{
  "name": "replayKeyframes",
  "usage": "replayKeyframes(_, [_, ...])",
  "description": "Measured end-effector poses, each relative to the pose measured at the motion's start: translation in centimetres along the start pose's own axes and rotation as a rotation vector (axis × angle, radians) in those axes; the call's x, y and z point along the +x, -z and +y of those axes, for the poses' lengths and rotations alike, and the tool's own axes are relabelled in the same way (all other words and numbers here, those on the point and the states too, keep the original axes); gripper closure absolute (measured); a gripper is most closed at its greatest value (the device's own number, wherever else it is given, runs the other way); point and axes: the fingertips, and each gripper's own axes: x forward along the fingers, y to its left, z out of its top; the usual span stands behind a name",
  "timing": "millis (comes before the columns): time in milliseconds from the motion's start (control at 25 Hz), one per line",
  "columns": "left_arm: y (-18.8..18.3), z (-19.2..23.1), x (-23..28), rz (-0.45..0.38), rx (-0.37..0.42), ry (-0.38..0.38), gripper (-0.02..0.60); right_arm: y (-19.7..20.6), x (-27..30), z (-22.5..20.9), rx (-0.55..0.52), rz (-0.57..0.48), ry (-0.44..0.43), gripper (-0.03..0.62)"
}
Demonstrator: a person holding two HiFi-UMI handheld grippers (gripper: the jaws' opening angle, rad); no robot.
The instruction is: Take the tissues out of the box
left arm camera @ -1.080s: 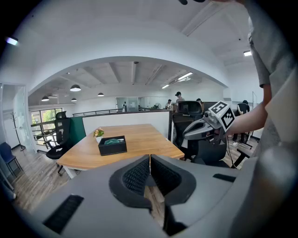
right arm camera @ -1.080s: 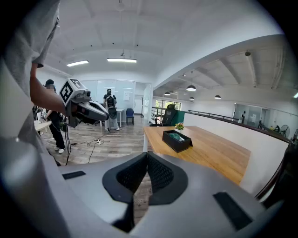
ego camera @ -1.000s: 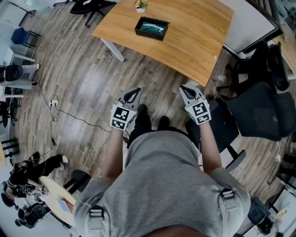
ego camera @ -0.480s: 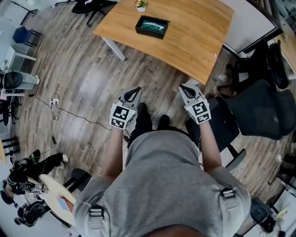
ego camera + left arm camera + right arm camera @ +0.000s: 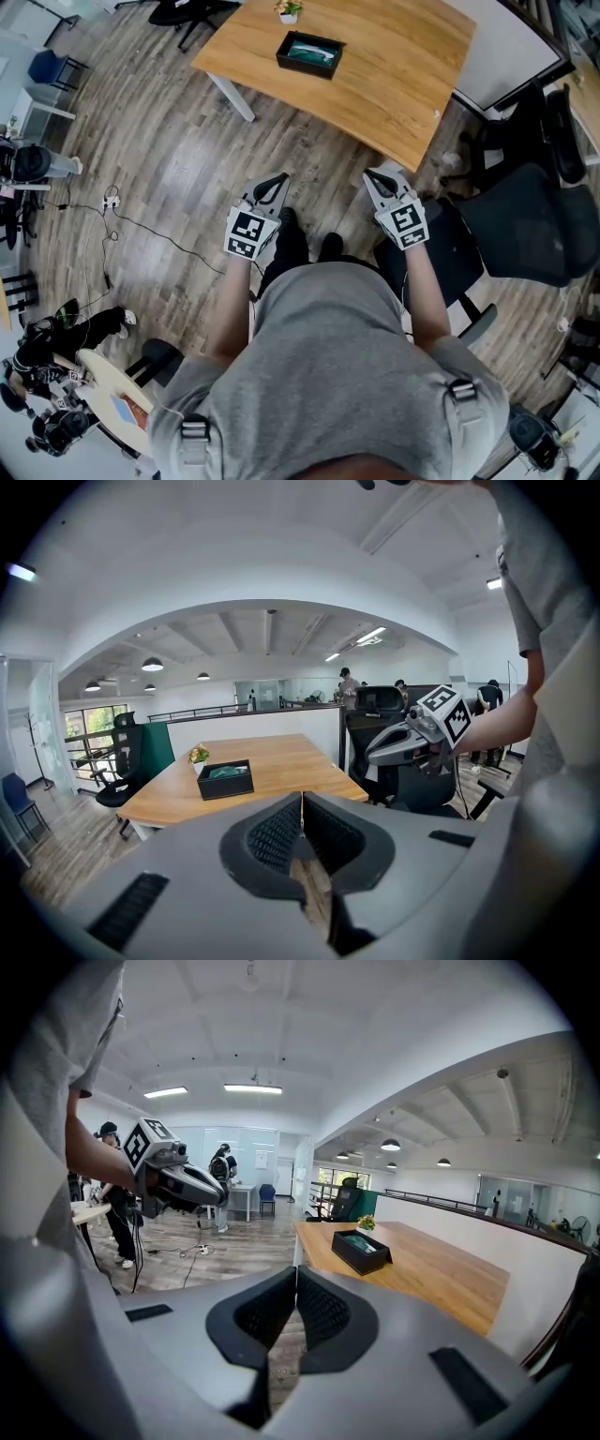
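Still, little differs from 1 second ago. The left gripper [image 5: 277, 180] hangs over the floor with its jaws pressed together on nothing. The black box [image 5: 305, 67] stays near the tabletop's [image 5: 394, 75] far left corner, beside a small plant [image 5: 287, 9] and well apart from both grippers. The right gripper [image 5: 373, 176] is likewise closed and empty. The box's teal contents are too small to identify. The frame's top edge cuts off the plant.
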Motion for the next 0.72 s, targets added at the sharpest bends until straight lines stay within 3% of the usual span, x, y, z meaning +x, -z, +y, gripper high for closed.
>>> replayKeyframes(400, [0.2,0.4,-0.5,0.007,-0.024,-0.002,0.555,-0.5,0.3,0.1,0.006,-0.021,-0.006,0.565])
replayKeyframes(720, [0.2,0.2,-0.1,0.016,-0.022,0.027,0.445,-1.3,0.7,0.5,0.032,-0.057,-0.033,0.463])
